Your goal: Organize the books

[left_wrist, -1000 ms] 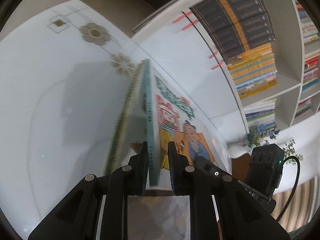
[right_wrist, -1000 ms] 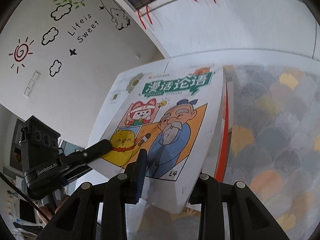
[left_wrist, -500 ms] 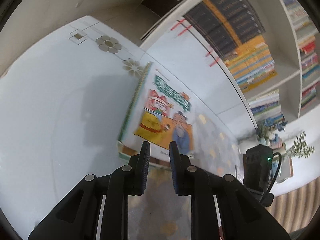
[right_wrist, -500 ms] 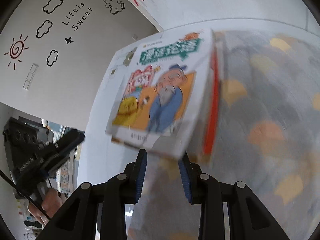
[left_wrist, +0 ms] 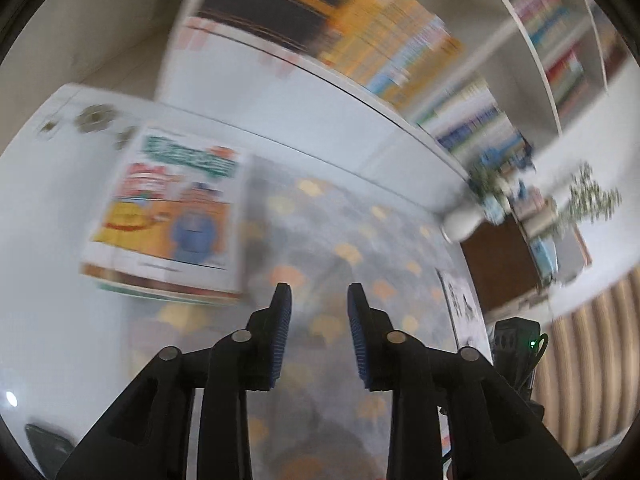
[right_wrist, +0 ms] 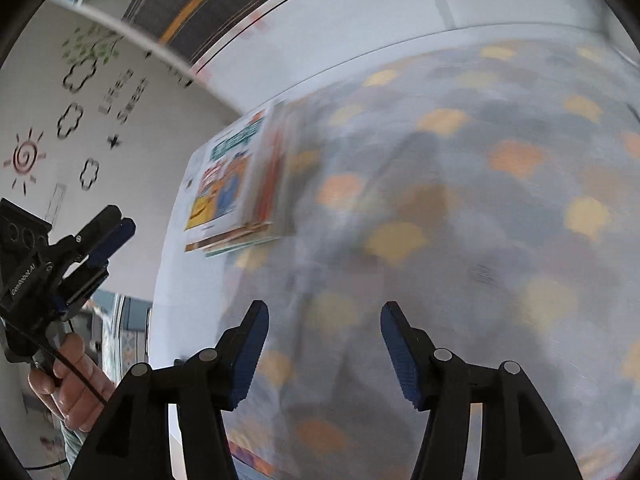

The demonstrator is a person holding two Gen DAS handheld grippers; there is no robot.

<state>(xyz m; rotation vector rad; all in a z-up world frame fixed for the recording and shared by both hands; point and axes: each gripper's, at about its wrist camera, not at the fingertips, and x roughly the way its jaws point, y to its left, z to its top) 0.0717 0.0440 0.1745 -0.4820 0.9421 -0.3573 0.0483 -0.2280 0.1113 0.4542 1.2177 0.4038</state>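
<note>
A stack of books [left_wrist: 168, 216] lies flat on the white table, topped by a cartoon cover with a green title band. It also shows in the right wrist view [right_wrist: 236, 184]. My left gripper [left_wrist: 318, 300] is open and empty, pulled back to the right of the stack above the patterned cloth [left_wrist: 344, 240]. My right gripper [right_wrist: 322, 316] is open and empty, well back from the stack. The left gripper [right_wrist: 114, 222] shows at the far left of the right wrist view, held in a hand. Both views are motion-blurred.
A white bookshelf [left_wrist: 400, 52] full of books stands behind the table. A white vase with flowers [left_wrist: 472, 216] sits at the table's far right corner. A wall with decals [right_wrist: 80, 120] lies left. The grey and orange cloth [right_wrist: 480, 200] covers much of the table.
Both grippers let go of the cartoon book and drew back. The book now lies flat on the stack. Both grippers opened wider and the left view swung right.
</note>
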